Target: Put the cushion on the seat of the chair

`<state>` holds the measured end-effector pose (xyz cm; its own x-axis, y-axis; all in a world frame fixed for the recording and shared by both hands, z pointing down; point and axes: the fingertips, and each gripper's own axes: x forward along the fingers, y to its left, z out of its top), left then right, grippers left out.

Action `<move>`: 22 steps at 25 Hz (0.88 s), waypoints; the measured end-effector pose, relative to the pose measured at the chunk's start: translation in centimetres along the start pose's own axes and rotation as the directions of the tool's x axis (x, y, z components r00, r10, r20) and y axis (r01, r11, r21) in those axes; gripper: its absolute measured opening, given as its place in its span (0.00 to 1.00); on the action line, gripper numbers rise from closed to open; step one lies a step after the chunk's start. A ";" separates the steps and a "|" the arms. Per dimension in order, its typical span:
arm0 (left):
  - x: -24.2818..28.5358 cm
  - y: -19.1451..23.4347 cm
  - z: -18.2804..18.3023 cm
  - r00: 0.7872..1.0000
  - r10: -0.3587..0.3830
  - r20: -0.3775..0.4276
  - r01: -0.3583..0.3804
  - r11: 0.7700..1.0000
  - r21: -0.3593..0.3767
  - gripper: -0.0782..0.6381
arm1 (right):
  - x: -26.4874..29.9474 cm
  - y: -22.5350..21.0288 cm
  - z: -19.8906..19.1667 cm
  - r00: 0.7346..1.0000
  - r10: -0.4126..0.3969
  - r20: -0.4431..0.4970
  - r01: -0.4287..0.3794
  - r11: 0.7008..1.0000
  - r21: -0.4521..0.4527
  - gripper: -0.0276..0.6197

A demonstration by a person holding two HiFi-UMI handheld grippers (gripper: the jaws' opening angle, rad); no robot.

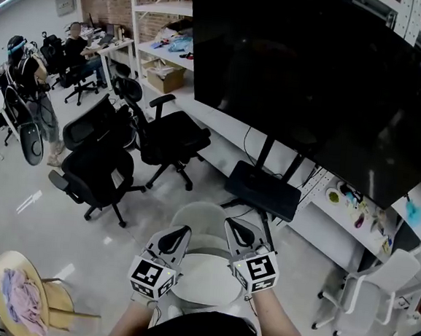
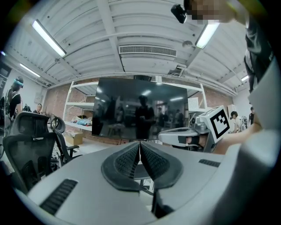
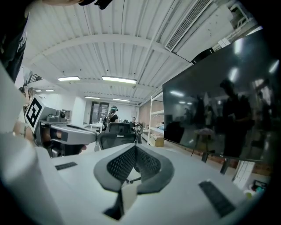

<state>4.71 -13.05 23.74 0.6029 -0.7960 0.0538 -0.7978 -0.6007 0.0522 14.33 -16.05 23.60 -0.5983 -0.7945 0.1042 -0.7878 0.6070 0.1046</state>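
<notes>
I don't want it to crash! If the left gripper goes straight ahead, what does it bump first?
Probably the big black screen: the left gripper, jaws together, points level straight at it. Nothing nearer shows in that line, though depth is hard to judge.

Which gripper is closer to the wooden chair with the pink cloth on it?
Left. The wooden chair stands at the head view's lower left, out beyond the left gripper; the right gripper is on the left one's other side, farther away.
</notes>
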 end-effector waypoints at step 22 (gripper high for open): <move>-2.4 0.7 0.9 0.999 0.028 0.023 -0.029 0.999 0.017 0.13 | 0.4 2.2 0.8 0.999 0.039 0.027 -0.040 0.998 0.042 0.05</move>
<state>2.69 -11.63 22.73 0.5797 -0.8142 0.0326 -0.8148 -0.5788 0.0340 12.22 -15.02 23.06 -0.6325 -0.7703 0.0811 -0.7685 0.6372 0.0587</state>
